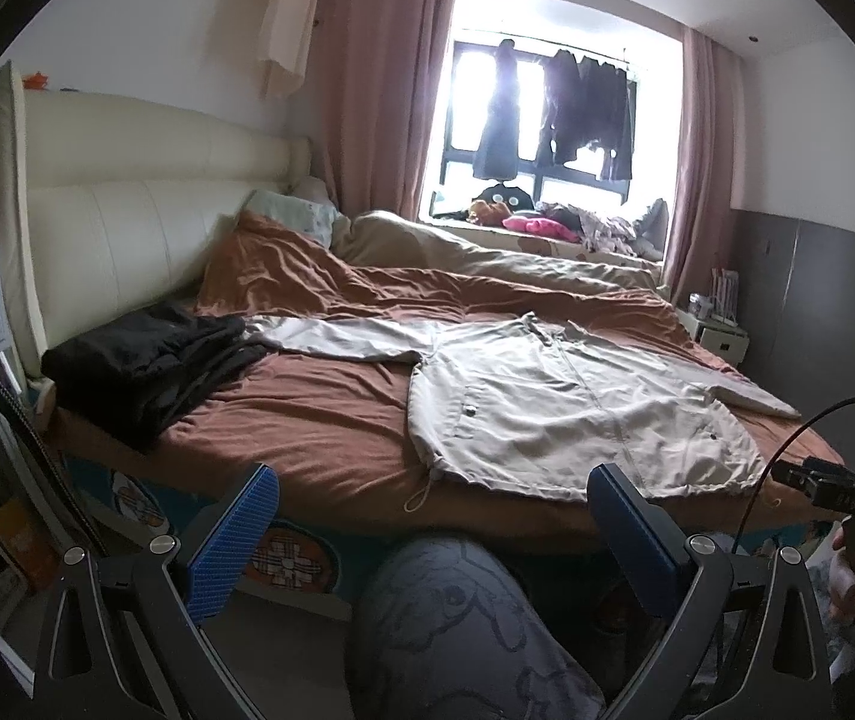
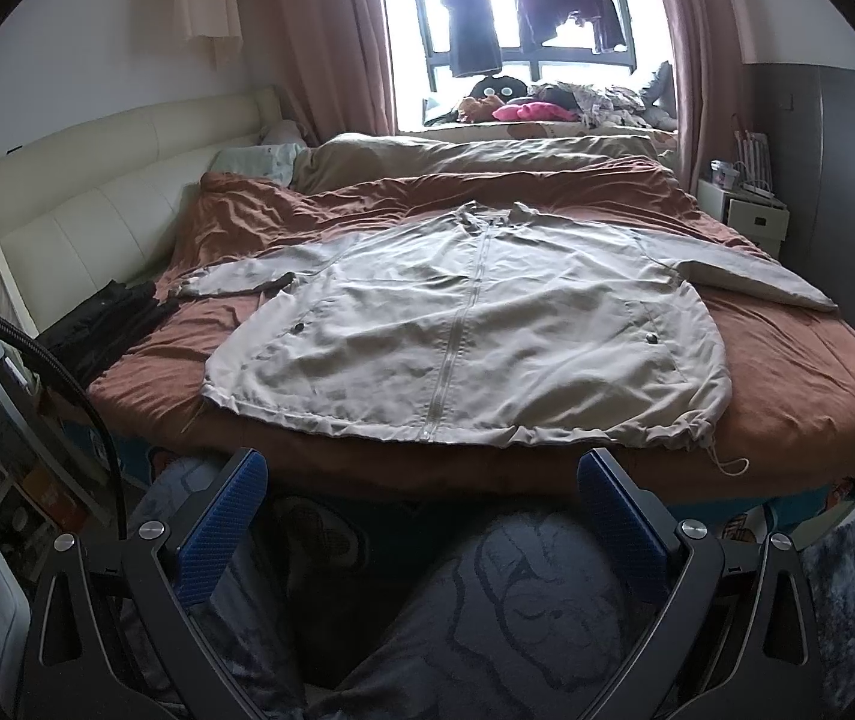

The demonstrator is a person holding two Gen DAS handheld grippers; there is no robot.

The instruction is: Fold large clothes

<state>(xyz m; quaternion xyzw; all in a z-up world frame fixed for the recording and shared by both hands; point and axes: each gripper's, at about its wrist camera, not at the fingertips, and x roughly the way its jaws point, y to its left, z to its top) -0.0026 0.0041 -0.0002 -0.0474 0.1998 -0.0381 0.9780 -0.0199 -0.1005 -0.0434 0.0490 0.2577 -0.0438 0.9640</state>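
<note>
A large beige zip jacket (image 2: 463, 324) lies flat and face up on the rust-brown bed (image 2: 799, 396), sleeves spread to both sides, hem with drawcord at the near edge. It also shows in the left wrist view (image 1: 571, 414). My left gripper (image 1: 433, 516) is open and empty, held below and in front of the bed's near edge, left of the hem. My right gripper (image 2: 421, 504) is open and empty, just short of the middle of the hem. Neither touches the jacket.
A folded black garment (image 1: 151, 360) lies on the bed's left side by the cream headboard (image 1: 127, 228). A rumpled tan duvet (image 2: 475, 159) lies beyond. My knee (image 2: 523, 612) in patterned trousers is below the grippers. A white nightstand (image 2: 751, 213) stands at right.
</note>
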